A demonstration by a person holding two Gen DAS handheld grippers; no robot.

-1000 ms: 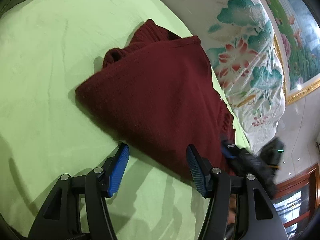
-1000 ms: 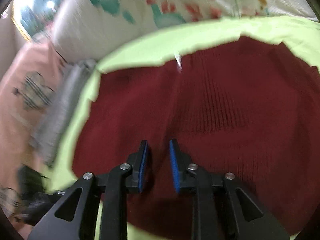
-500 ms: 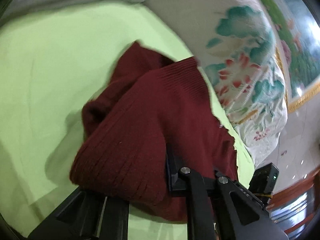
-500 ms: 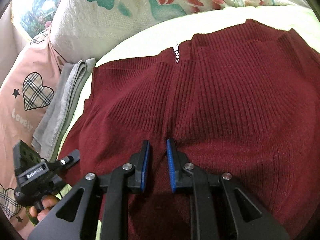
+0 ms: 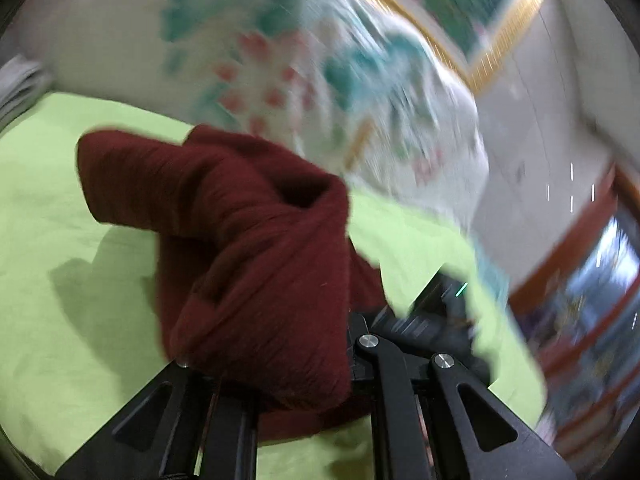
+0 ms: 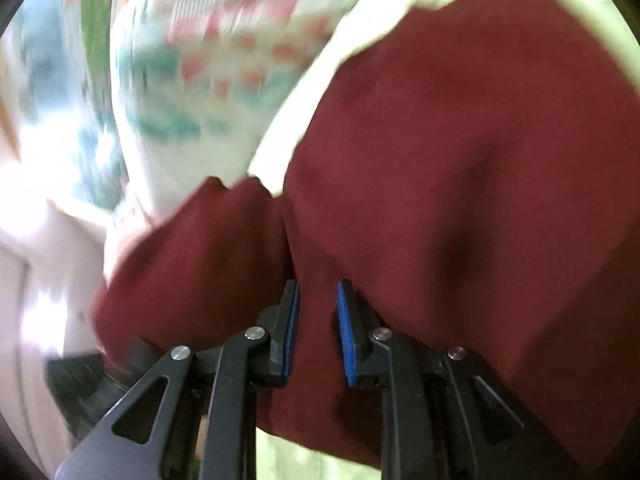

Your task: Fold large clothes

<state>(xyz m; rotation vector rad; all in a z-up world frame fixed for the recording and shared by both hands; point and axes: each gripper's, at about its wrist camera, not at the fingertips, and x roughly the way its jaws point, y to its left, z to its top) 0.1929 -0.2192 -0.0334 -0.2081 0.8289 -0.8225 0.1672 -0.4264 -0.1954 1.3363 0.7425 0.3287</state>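
The dark red knitted sweater (image 5: pixel 256 248) is bunched and lifted off the lime green sheet (image 5: pixel 60 280) in the left wrist view. It drapes over my left gripper (image 5: pixel 280 360), which is shut on it; the fingertips are hidden under the cloth. In the right wrist view the sweater (image 6: pixel 460 168) fills most of the frame. My right gripper (image 6: pixel 316 320) is shut on a fold of it, with red cloth between the blue pads (image 6: pixel 346 332). Both views are blurred by motion.
A white pillow with a green and red flower print (image 5: pixel 280 60) lies behind the sweater and also shows in the right wrist view (image 6: pixel 192 80). A framed picture (image 5: pixel 460 8) hangs on the wall. The other gripper's black body (image 5: pixel 436 312) is at lower right.
My left gripper went from open beside the sweater to shut on its edge and has lifted it. Both grippers have swung with the sweater towards the pillow; the right one stays shut on it.
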